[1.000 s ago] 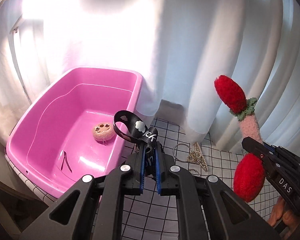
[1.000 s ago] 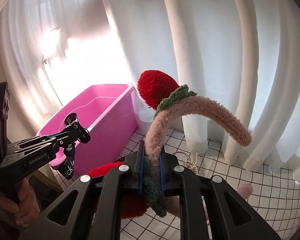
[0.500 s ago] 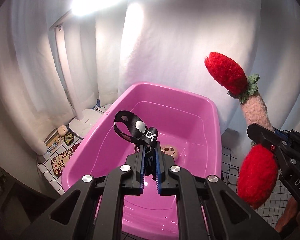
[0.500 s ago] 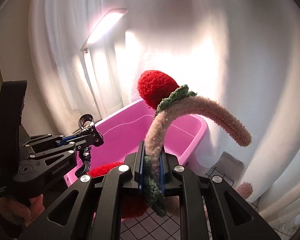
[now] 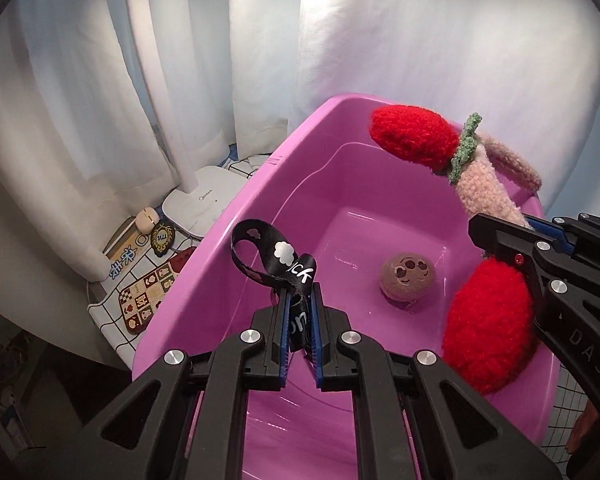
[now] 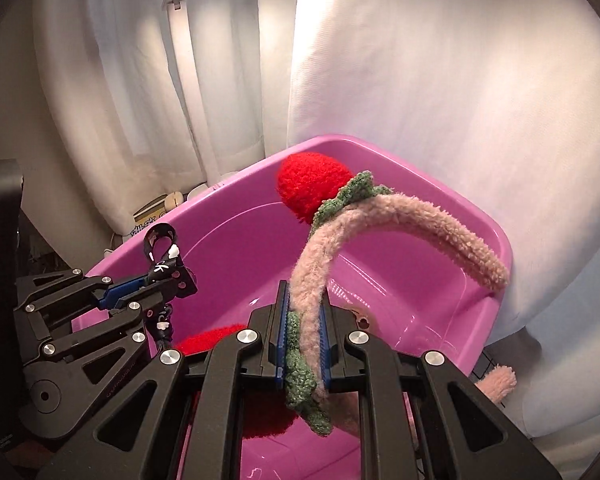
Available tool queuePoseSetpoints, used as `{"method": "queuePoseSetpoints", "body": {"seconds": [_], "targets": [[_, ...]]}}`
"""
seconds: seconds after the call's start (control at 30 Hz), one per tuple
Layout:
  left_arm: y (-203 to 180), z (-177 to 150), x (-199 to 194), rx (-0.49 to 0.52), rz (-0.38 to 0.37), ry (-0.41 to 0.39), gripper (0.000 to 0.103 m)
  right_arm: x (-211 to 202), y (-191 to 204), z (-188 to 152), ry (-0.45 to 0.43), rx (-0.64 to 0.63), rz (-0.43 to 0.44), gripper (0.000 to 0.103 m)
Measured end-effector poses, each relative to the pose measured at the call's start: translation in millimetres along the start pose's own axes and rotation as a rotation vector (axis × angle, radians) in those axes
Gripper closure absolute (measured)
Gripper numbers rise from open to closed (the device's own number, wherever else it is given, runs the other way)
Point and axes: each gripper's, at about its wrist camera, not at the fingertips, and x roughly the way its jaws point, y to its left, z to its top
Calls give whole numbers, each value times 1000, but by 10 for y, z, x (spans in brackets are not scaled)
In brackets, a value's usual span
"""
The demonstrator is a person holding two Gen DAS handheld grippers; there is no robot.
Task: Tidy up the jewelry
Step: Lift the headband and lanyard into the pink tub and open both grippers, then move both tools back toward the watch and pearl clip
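My left gripper (image 5: pixel 299 312) is shut on a black strap (image 5: pixel 278 256) with white clouds and letters, held over the near left rim of the pink tub (image 5: pixel 220 236). My right gripper (image 6: pixel 304 316) is shut on a fuzzy pink headband (image 6: pixel 420 224) with red strawberries (image 6: pixel 312 190) and green leaves, held above the tub (image 6: pixel 480 224). The headband (image 5: pixel 480 188) and right gripper (image 5: pixel 500 236) show at the right of the left wrist view. The left gripper (image 6: pixel 180 280) with the strap (image 6: pixel 162 252) shows at the left of the right wrist view. A brown felt ball (image 5: pixel 407 276) lies in the tub.
A white lamp base (image 5: pixel 208 200) and its post (image 5: pixel 156 80) stand left of the tub. Small items and a patterned card (image 5: pixel 146 296) lie on the gridded cloth there. White curtains (image 6: pixel 420 80) hang close behind the tub.
Both grippers have swung left and moved over the tub, carrying the strap and headband. The necklace and ring on the cloth to the right are out of view.
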Motion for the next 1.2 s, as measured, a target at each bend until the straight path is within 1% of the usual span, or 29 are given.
{"method": "queuePoseSetpoints", "body": {"seconds": [0.07,0.1,0.13,0.17,0.2,0.23,0.27,0.3,0.37,0.43,0.63,0.8,0.93,1.07,1.2], "targets": [[-2,0,62,-2,9,27,91,85,12,24,25,-6,-13,90],[0,-1,93,0,16,41,87,128,13,49,35,-10,-16,87],[1,-4,116,3,18,49,87,154,20,57,42,-13,-21,82],[8,-11,130,4,23,55,77,161,23,55,46,-16,-33,65],[17,-16,126,3,28,56,59,172,34,74,44,-19,-55,47],[30,-19,111,-1,36,53,46,169,35,88,31,-19,-72,42],[47,-24,90,-9,35,44,26,135,22,83,16,-16,-88,39],[57,-32,64,-15,18,35,25,107,7,85,7,-11,-99,39],[54,-38,43,-14,27,38,23,57,-39,88,-1,-1,-109,39],[47,-45,33,-9,37,37,23,22,-85,75,-3,12,-107,39],[51,-62,-54,-14,55,20,16,-60,-167,-5,-15,49,-103,39],[12,-61,-196,-26,47,-10,13,-260,-217,-141,-43,80,-90,39],[-94,-69,-348,-27,27,-45,10,-496,-278,-297,-81,113,-86,39],[-285,-87,-493,0,-1,-66,10,-757,-415,-524,-115,174,-78,39],[-505,-146,-651,13,-43,-85,9,-1061,-576,-841,-149,233,-108,39]]}}
